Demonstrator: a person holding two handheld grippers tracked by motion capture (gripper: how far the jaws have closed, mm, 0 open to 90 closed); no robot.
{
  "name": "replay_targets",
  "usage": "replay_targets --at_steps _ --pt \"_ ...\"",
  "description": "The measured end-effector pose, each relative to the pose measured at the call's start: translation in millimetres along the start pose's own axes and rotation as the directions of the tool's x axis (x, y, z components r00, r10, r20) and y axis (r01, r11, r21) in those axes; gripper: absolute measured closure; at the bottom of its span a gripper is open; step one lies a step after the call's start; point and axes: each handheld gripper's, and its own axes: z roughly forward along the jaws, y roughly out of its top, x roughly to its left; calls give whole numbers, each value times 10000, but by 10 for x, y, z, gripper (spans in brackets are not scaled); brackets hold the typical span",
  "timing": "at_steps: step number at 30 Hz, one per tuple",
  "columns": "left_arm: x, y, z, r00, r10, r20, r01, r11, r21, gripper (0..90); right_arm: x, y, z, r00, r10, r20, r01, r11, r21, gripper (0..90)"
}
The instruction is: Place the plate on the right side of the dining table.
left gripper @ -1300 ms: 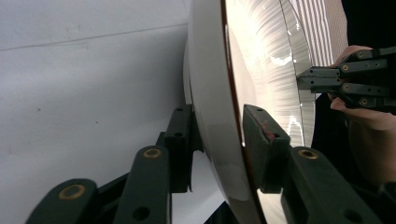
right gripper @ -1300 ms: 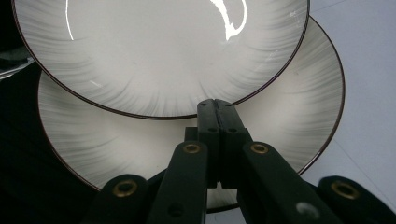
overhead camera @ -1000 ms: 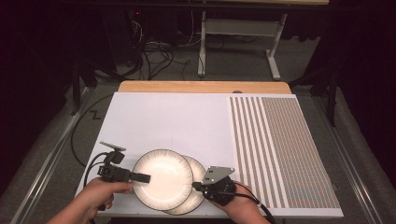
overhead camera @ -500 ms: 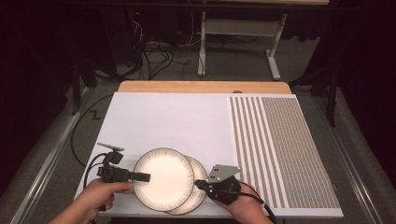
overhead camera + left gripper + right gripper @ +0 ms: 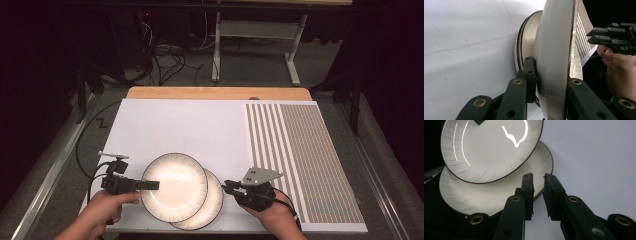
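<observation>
Two cream plates with dark rims overlap near the table's front edge. The upper plate (image 5: 172, 186) (image 5: 554, 50) (image 5: 491, 147) is tilted over the lower plate (image 5: 214, 204) (image 5: 529, 42) (image 5: 486, 195). My left gripper (image 5: 152, 185) (image 5: 551, 72) is shut on the upper plate's left rim, one jaw above it and one below. My right gripper (image 5: 226, 186) (image 5: 538, 178) (image 5: 592, 35) sits just right of the lower plate's rim. Its jaws have just been opening; a narrow gap shows and nothing is between them.
The plates rest on a white sheet (image 5: 175, 125) that covers most of the table. A striped mat (image 5: 305, 150) lies along the right side, under my right hand. A wooden strip (image 5: 215, 93) edges the far side; cables and a stand are on the floor beyond.
My right gripper has drawn back to the right, off the lower plate's rim, and its jaws have parted slightly. The left gripper and the upper plate have stayed where they were.
</observation>
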Motion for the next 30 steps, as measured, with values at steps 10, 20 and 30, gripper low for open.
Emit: replay_targets --at_steps 10,20,30 --pt "-25 2 -18 9968 784 -144 -791 9951 -593 784 -176 -79 -162 9974 569 449 -555 9980 -313 730" --pt "-14 -22 -29 9860 1636 -337 -1668 9749 -1475 787 -285 -145 -324 9911 935 945 -871 9937 -704 602" --pt "-31 -28 -57 9554 2817 -891 -2948 9287 -2252 787 -335 -196 -352 9819 1096 1542 -960 9911 -927 391"
